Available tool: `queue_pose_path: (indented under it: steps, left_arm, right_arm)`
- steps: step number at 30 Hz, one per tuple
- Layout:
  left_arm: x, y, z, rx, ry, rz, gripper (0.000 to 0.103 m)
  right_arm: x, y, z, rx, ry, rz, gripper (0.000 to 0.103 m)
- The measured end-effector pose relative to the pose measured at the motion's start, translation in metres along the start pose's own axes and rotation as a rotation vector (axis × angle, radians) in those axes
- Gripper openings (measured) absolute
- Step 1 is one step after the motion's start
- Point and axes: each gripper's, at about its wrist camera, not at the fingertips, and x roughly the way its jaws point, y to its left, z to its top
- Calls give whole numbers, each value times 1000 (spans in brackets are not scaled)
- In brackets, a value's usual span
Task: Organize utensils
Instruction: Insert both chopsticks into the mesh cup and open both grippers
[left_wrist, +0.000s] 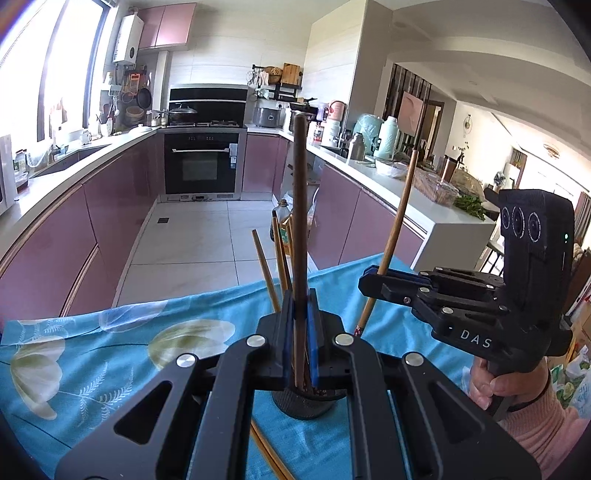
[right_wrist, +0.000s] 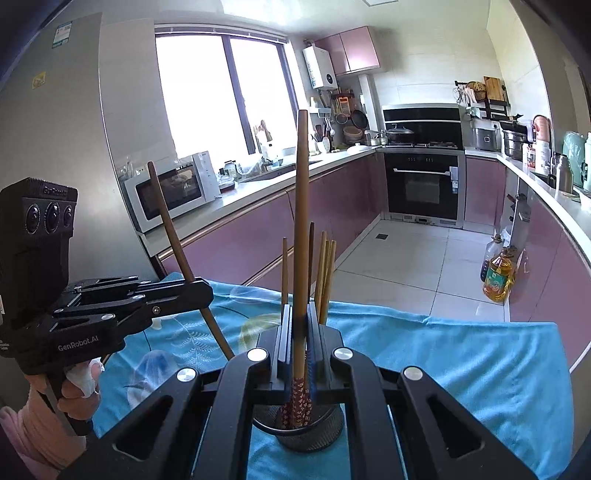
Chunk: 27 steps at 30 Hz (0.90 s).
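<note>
The left tongs (left_wrist: 301, 314) are clenched on 1 dark chopstick (left_wrist: 300, 206), pinched low on its shaft between the blue pads so that most of its length stands up past the jaws. The right tongs (right_wrist: 297, 325) are likewise clenched on a chopstick (right_wrist: 301, 206), a browner one whose lower end wears a red flowered pattern; it too stands nearly upright. Each pair shows in the other's view, off to the side with its stick slanting up.

Just below and beyond both sets of tongs stands a dark mesh cup (right_wrist: 310, 435), already holding several chopsticks (right_wrist: 325, 273) that lean against its rim. The patterned end of the right stick looks to be at or inside the cup's mouth; the left stick's foot seems to be there too, though the jaws hide the tip. 2 more sticks (left_wrist: 267, 454) lie loose on the blue flowered cloth (left_wrist: 110, 354) over the table, near the cup.

These sticks are light, stiff and smooth, so they will pivot or slide in a pinch taken at a single point. A hold near the middle steadies them best; held low as now, the long top may swing. The cup looks light as well and could tip if a stick is pushed sideways against its rim, so lowering straight down seems safest
</note>
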Motion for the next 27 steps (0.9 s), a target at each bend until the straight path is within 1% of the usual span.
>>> queue_pose_path:
  steps: [3,8,12,15,20,27]
  left_arm:
    - [9,-4,-3,33,45,9,8]
    - [25,-3,-8,55,112,6,7]
    - [40,1,-12,41,154,-8,7]
    - [51,5,-13,32,165,-5,8]
    - [59,13,-11,18,175,7,8]
    - [74,20,-13,-6,198,13,8]
  right_arm:
    - [7,-3,-4,1,37,-1,6]
    - [20,-6,-11,-5,112,-6,6]
    - [32,-8,-16,3,168,-2,6]
    - [41,-11,-19,14,200,0,6]
    - [48,-14,-22,28,218,1,6]
    - [54,-15,-20,45,213,-2,8]
